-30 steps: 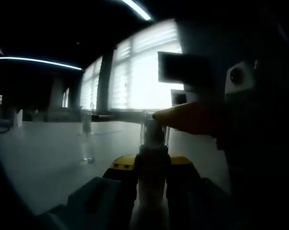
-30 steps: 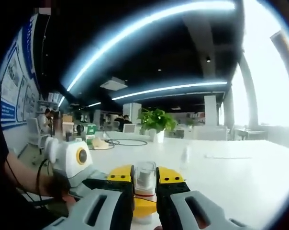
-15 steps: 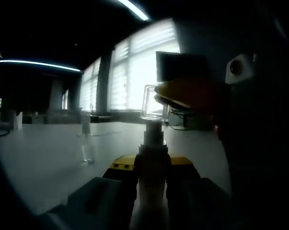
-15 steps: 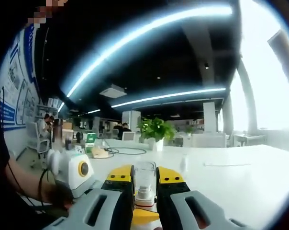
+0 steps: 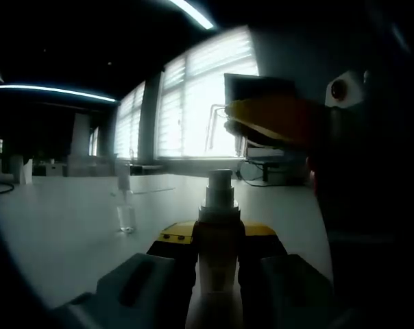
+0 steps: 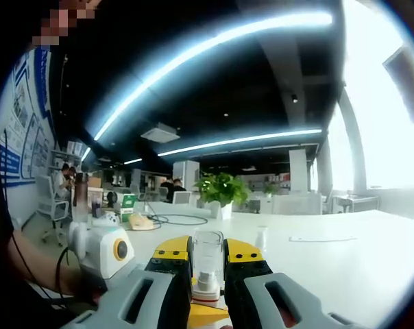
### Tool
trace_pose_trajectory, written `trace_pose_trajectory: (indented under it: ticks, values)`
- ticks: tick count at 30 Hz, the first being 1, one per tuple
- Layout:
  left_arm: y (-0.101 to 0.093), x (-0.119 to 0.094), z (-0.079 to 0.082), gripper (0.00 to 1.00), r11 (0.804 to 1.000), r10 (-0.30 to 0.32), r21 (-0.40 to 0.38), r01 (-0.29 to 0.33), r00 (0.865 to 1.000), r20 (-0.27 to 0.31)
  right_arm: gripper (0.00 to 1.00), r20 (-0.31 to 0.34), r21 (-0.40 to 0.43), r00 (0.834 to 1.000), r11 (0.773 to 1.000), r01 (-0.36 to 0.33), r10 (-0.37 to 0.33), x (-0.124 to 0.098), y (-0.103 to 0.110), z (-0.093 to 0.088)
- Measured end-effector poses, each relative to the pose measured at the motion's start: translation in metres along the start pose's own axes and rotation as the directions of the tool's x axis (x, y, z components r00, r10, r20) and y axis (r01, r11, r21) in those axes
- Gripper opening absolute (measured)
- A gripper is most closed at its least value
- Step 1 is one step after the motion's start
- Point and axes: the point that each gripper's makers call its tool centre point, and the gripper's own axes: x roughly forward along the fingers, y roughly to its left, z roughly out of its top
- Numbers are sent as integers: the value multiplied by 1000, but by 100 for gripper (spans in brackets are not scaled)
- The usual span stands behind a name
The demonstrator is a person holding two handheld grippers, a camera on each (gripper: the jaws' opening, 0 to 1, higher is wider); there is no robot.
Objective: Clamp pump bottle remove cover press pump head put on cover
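My left gripper (image 5: 217, 232) is shut on a pale pump bottle (image 5: 216, 264) that stands upright between its yellow-tipped jaws. The bottle's pump head (image 5: 219, 188) is bare. Just above it hangs the clear cover (image 5: 222, 130), with a small gap between the two. My right gripper (image 5: 262, 123) comes in from the right and holds that cover. In the right gripper view, the right gripper (image 6: 208, 250) is shut on the clear cover (image 6: 207, 257). The white pump head (image 6: 207, 282) shows just beneath it, above the left gripper's (image 6: 207, 314) yellow tips.
The bottle is held over a white table (image 5: 63, 226). A small clear bottle (image 5: 127, 205) stands on it to the left. Farther off are a potted plant (image 6: 222, 188), cables and desks. Bright windows (image 5: 193, 103) lie behind. A person's arm (image 6: 22, 260) shows at the left.
The right gripper has lifted the clear cover straight up off the pump head, which now stands bare. The left gripper has kept hold of the bottle.
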Motion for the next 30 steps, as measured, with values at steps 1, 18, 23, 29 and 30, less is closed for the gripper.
trace_pose_trajectory:
  ticks: [1, 18, 23, 29, 30]
  values:
    - [0, 0, 0, 13, 1000, 1, 0, -1, 1000, 0, 12, -4, 9, 1000, 1000, -7, 7, -1, 2, -1]
    - [-1, -1, -1, 13, 1000, 0, -1, 0, 1000, 0, 12, -1, -24, 998, 998, 66, -66, -10, -31, 8]
    - [-1, -1, -1, 13, 1000, 1, -1, -1, 1000, -1, 12, 2, -18, 994, 994, 110, -110, -15, -47, 10]
    - [2, -2, -1, 13, 1000, 10, 0, -10, 1000, -2, 12, -1, -5, 988, 988, 153, -153, -23, -74, 11]
    - [2, -2, -1, 13, 1000, 12, 0, -12, 1000, -3, 12, -1, -7, 987, 987, 158, -158, -23, -78, 10]
